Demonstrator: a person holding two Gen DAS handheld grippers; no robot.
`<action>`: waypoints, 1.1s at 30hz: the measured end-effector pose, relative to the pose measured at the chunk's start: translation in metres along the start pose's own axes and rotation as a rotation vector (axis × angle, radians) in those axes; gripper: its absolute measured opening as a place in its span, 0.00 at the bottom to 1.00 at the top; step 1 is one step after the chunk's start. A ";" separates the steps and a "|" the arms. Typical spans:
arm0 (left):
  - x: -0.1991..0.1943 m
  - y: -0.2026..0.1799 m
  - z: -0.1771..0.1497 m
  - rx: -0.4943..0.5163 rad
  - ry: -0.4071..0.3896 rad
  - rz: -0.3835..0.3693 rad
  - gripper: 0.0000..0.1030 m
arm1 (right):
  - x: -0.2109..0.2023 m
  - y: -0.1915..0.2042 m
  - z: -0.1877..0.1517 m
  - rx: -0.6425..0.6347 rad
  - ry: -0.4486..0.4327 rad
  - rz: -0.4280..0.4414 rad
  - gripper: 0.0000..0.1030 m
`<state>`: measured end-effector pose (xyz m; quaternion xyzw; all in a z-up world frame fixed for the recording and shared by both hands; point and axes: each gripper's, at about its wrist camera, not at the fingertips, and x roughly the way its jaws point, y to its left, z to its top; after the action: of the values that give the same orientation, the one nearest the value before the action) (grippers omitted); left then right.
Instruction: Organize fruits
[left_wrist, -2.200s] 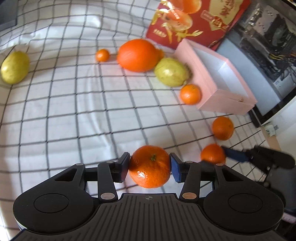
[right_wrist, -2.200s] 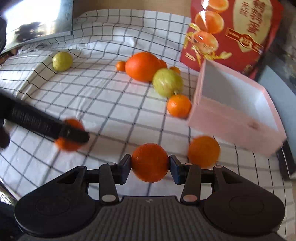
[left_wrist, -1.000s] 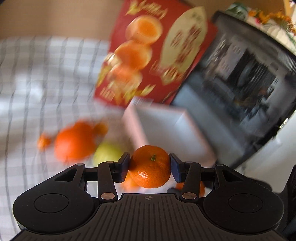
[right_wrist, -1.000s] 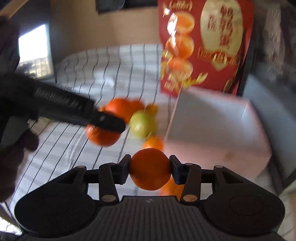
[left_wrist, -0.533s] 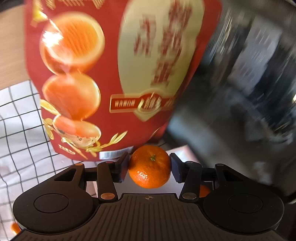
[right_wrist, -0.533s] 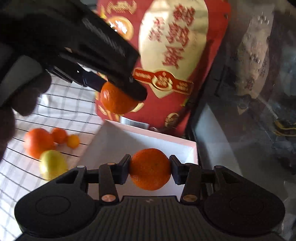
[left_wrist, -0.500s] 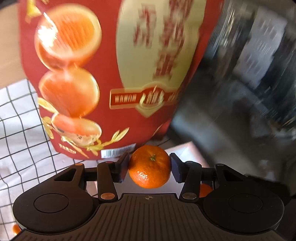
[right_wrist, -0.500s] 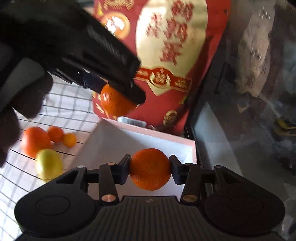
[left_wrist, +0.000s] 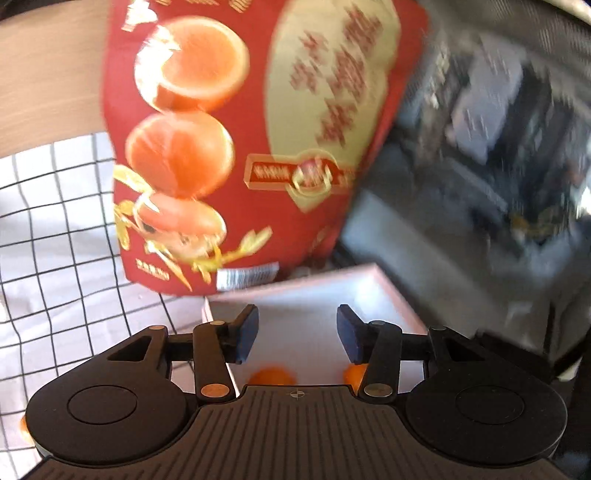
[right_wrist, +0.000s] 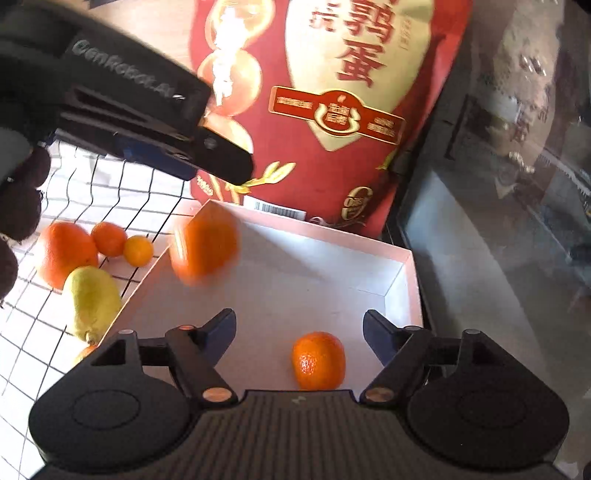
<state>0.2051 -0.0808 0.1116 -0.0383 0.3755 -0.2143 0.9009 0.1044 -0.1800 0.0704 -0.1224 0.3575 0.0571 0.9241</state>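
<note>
Both grippers are open over the pink box (right_wrist: 402, 258). My right gripper (right_wrist: 299, 325) is empty; a mandarin (right_wrist: 318, 360) lies on the box floor just under it. A second mandarin (right_wrist: 205, 249), blurred, is in mid-air over the box's left side, below my left gripper's fingers (right_wrist: 221, 158). In the left wrist view my left gripper (left_wrist: 297, 334) is open and empty above the box (left_wrist: 388, 291); two mandarins show partly at its lower edge, one (left_wrist: 271, 376) in the middle, one (left_wrist: 354, 373) behind the right finger.
A red pouch with printed oranges (right_wrist: 332, 110) stands behind the box. Left of the box on the checked cloth (right_wrist: 110, 184) lie a big orange (right_wrist: 64, 254), two small mandarins (right_wrist: 109, 239), (right_wrist: 137, 251) and a yellow-green pear-like fruit (right_wrist: 94, 301). A dark glass surface (right_wrist: 498, 221) is to the right.
Both grippers have opened and let go of their mandarins. The right one's mandarin now lies in the box; the left one's is falling toward it.
</note>
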 end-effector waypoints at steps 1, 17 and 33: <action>-0.001 -0.001 -0.001 -0.008 0.001 -0.002 0.50 | -0.001 0.005 -0.002 -0.006 0.001 -0.017 0.74; -0.109 0.032 -0.087 -0.104 -0.125 0.082 0.50 | -0.084 0.027 -0.045 0.128 -0.096 -0.018 0.82; -0.210 0.224 -0.163 -0.381 -0.201 0.626 0.50 | -0.101 0.132 -0.059 0.086 -0.022 0.127 0.82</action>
<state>0.0410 0.2241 0.0824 -0.1093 0.3117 0.1498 0.9319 -0.0340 -0.0702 0.0717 -0.0588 0.3568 0.1016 0.9268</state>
